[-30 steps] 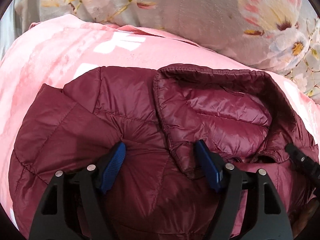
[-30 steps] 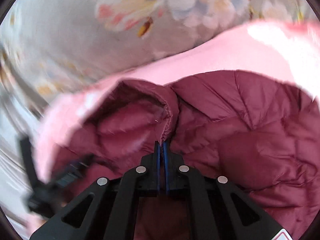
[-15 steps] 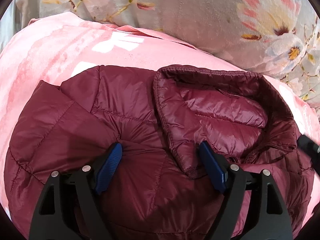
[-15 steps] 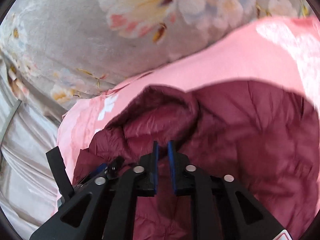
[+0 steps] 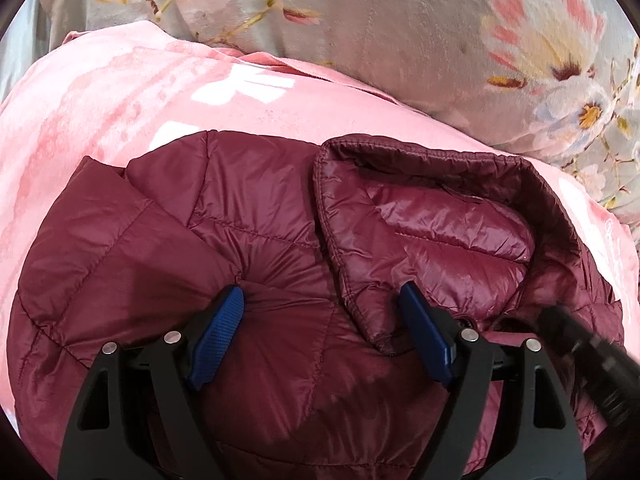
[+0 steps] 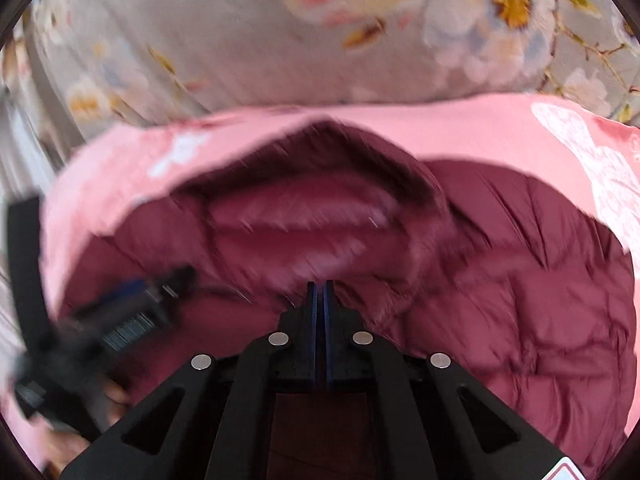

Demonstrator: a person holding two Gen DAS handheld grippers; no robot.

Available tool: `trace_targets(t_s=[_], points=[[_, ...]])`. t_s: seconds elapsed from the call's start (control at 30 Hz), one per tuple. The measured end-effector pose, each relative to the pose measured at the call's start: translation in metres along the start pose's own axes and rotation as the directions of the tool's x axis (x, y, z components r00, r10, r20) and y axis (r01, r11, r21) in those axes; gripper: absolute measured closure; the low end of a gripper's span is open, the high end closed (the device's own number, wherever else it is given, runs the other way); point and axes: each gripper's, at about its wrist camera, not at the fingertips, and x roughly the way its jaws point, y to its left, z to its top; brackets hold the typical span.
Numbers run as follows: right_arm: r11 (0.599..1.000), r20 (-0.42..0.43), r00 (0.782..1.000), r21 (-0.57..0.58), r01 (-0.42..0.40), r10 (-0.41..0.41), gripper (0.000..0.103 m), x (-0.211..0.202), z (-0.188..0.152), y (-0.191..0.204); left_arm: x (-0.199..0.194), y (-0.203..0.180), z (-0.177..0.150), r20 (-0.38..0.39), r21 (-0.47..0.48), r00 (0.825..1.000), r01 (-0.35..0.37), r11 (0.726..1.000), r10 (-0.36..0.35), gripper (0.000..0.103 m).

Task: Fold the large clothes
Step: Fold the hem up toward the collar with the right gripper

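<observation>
The maroon puffer jacket [image 5: 256,248] fills the pink blanket [image 5: 100,104] from 3 to 9 o'clock, its raised hood [image 5: 440,216] standing at 1 o'clock. Bare blanket lies open at 11 o'clock; a floral quilt [image 5: 400,32] banks up at 12 (soft wall).

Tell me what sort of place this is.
Probably a bedroom, on a bed. The maroon jacket lies on a soft pink blanket, with a grey floral pillow or duvet bunched behind it. No table or hard surface is in view, so bedding is the best guess.
</observation>
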Motion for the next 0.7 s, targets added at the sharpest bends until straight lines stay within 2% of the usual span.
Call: trace_targets(t_s=[0.07,0.23,0.4,0.47,0.57,0.6,0.7], points=[[1.0,-0.018,1.0,0.002,0.017,-0.017,0.103,0.007,-0.009,-0.01,0.001,-0.003,0.0,-0.003,0.012,1.0,-0.013,1.0,0.013,0.025],[0.999,-0.025,0.999,0.04,-0.029,0.03,0.103,0.009,-0.016,-0.031,0.005,-0.01,0.0,-0.017,0.06,0.997,-0.068,0.996,0.069,0.024],[0.997,-0.042,0.998,0.07,-0.039,0.042,0.103,-0.014,-0.021,-0.048,-0.001,-0.012,-0.003,-0.016,0.114,0.992,-0.121,0.986,0.124,0.023],[0.996,-0.022,1.0,0.086,0.006,-0.005,0.102,-0.031,-0.019,-0.058,-0.014,-0.004,-0.001,-0.018,0.12,0.996,-0.083,0.989,0.086,0.021],[0.992,0.045,0.999,0.123,0.004,-0.01,0.098,-0.051,-0.002,-0.072,-0.038,0.012,0.022,0.006,0.074,0.999,-0.046,0.996,0.046,0.021],[0.989,0.072,0.997,0.146,-0.009,-0.002,0.092,-0.055,0.01,-0.075,-0.044,0.015,0.032,0.019,0.044,0.999,-0.033,0.999,0.032,0.019],[0.978,0.155,0.986,0.187,-0.091,0.062,0.091,-0.051,0.046,-0.07,-0.051,0.018,0.074,0.048,-0.055,0.999,0.013,0.998,-0.011,0.01]])
